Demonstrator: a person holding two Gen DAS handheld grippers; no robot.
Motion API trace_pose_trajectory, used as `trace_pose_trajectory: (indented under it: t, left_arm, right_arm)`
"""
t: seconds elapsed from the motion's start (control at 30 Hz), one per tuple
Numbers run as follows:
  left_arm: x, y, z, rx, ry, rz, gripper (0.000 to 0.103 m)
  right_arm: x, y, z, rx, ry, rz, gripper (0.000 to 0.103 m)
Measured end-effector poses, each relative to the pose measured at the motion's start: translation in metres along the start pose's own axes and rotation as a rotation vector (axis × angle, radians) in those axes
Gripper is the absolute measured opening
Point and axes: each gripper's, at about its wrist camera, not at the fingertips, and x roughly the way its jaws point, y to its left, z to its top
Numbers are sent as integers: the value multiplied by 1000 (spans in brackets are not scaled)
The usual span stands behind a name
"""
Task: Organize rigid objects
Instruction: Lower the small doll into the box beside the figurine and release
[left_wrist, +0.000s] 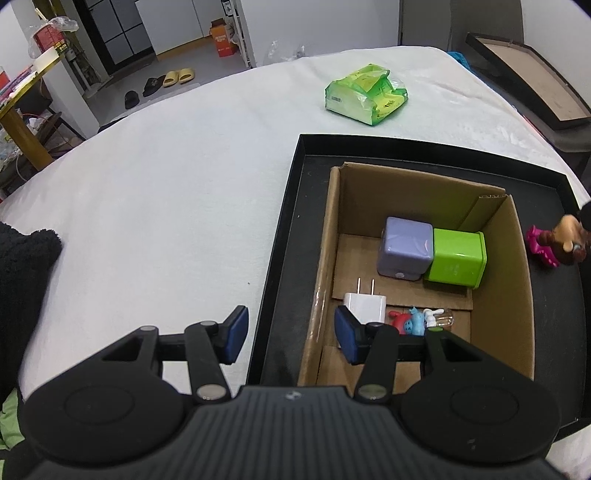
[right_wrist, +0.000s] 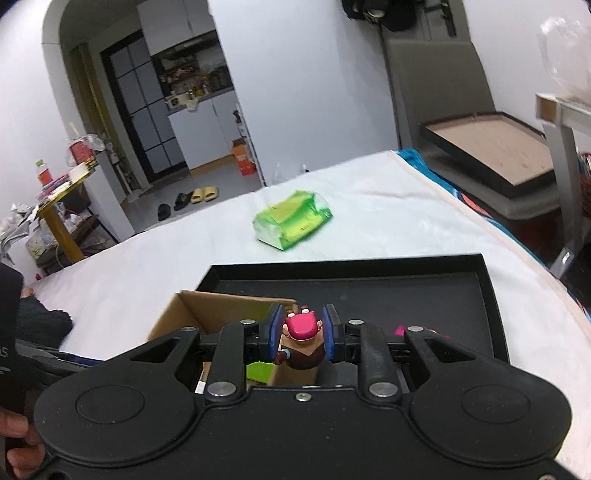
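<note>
Right gripper (right_wrist: 302, 338) clamps a small figurine (right_wrist: 301, 341) by its head, above the black tray (right_wrist: 491, 291); rigid, light, likely slippery, so a mid-body hold suits. Left gripper (left_wrist: 288, 334) gapes empty. The cardboard box (left_wrist: 515, 295) holds a purple cube (left_wrist: 406, 251), green tin (left_wrist: 456, 258), charger (left_wrist: 364, 304), and trinkets (left_wrist: 419, 321).

Doll figurine (left_wrist: 565, 240) was cut off at the frame's right edge; green packet (right_wrist: 291, 220) appeared motion-blurred; small toys (left_wrist: 413, 320) sat partly hidden behind the left tool (left_wrist: 288, 334).
</note>
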Motion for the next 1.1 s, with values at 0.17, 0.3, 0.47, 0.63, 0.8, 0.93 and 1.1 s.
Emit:
trace_pose_trajectory:
  t: [0.17,0.3,0.47,0.63,0.8,0.93,1.1]
  left_arm:
    - [2,6,-8,-5,1,-36,50]
    - [6,10,-18,-23,0,-72,45]
    - [10,13,-24,-12,3,-103,21]
    - [10,10,-23,-16,-5,-135,10]
    - [10,12,-21,-16,-10,-141,10]
    - [10,14,-22,-14,-7,-144,10]
    - [10,12,-21,-13,0,-137,11]
  right_arm:
    - [4,19,1,-46,-16,17,23]
    - [14,31,0,-71,-7,26,23]
    - [22,43,-2,-101,12,35,23]
    - [27,54,-7,-126,34,50,23]
    - [37,66,-11,-158,37,57,24]
    - [41,75,-14,-218,12,35,26]
    - [38,67,-14,-185,14,19,26]
